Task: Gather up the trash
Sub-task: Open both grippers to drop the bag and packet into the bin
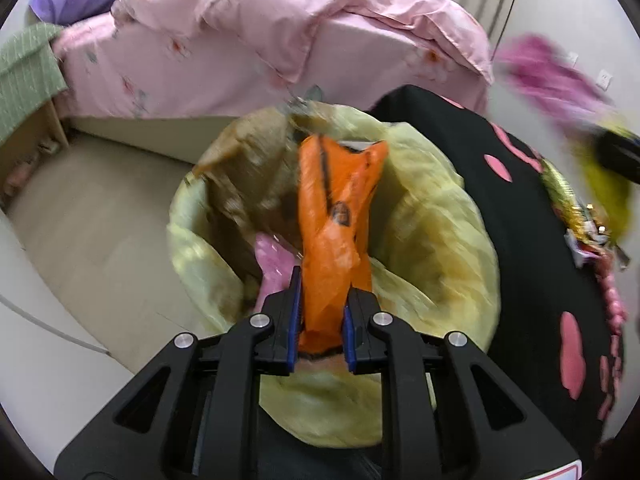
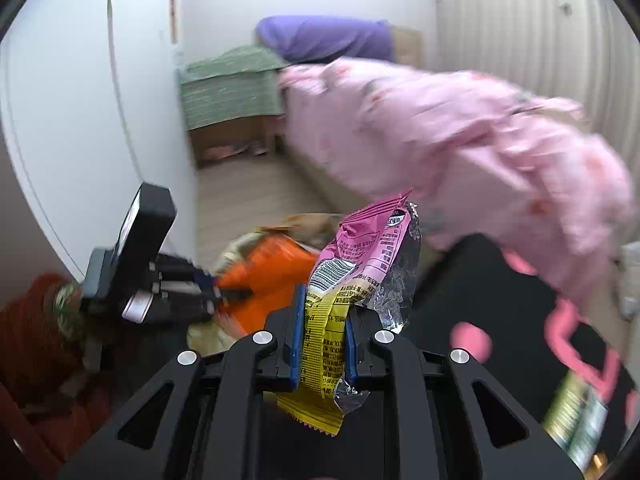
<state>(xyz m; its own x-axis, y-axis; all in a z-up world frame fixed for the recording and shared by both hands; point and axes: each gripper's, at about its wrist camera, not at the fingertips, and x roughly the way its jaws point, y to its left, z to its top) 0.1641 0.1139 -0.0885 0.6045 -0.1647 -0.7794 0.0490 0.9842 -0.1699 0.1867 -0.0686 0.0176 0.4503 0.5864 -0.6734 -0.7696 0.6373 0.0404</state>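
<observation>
A bed (image 1: 224, 80) heaped with a pink floral quilt (image 2: 460, 136) fills the back of the room, a purple pillow (image 2: 324, 38) at its head and a green checked cloth (image 2: 228, 84) draped over a brown box beside it. In front of the bed, a desk under a black cloth with pink shapes (image 1: 520, 216) stands just beside a trash bin lined with a pale yellow bag (image 1: 440, 232). Brown paper and a pink wrapper already lie inside the bin.

The left tool (image 1: 322, 320) is clamped on a crumpled orange plastic bag (image 1: 340, 216), holding it directly above the bin's open mouth; the bag rises upright from between the blue-padded jaws. From the right wrist view the same left tool (image 2: 212, 294) appears side-on at lower left, gripping the orange bag over the yellow liner.

The right tool (image 2: 322, 340) is clamped on a pink-and-yellow snack wrapper (image 2: 352, 280) with a silver foil inside, held upright in the air above the edge of the black cloth. In the left wrist view this wrapper shows as a pink and yellow blur (image 1: 560, 84) at upper right.

More small wrappers (image 1: 584, 216), gold and pink, lie on the desk near its far right side, well apart from the bin. A green-and-white packet (image 2: 576, 416), blurred, rests on the cloth at lower right.
</observation>
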